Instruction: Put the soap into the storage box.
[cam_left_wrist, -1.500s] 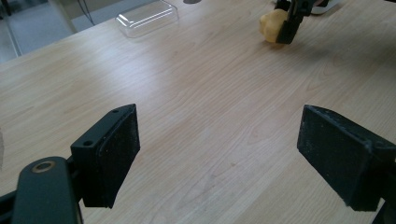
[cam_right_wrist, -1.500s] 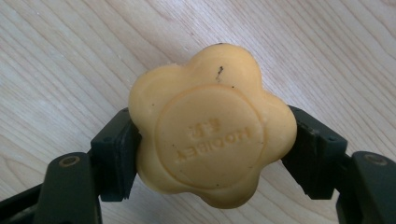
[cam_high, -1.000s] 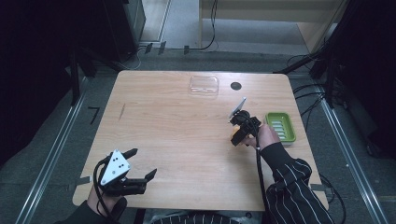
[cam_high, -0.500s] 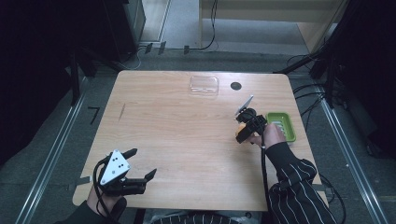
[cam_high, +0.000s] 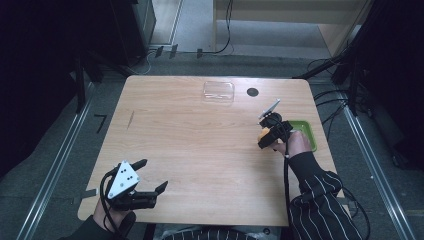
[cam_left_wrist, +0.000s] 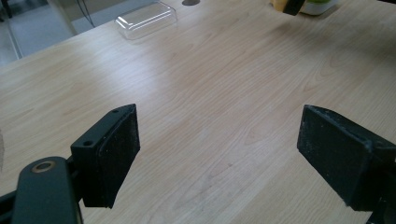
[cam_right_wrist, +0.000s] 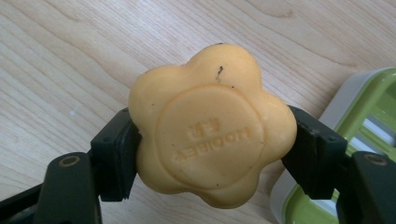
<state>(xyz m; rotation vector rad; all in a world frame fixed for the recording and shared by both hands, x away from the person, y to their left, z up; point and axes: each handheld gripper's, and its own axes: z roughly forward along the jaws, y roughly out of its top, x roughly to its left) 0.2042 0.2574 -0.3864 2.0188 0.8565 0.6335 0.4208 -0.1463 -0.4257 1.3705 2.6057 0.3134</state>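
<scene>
Nearest the person, at the table's front left corner, the left gripper (cam_high: 150, 192) rests low with its jaws spread wide and nothing between them. Farther off on the right side, the right gripper (cam_high: 266, 136) pinches a yellow flower-shaped soap (cam_right_wrist: 212, 126) by its two sides, above the wood. Just beyond it, toward the right edge, sits the green soap dish (cam_high: 309, 134), likely the drop spot. A clear lid (cam_high: 218, 92) lies at the far edge.

One soap (cam_right_wrist: 212, 126), one dish (cam_high: 306, 135), one lid (cam_high: 218, 92).
</scene>
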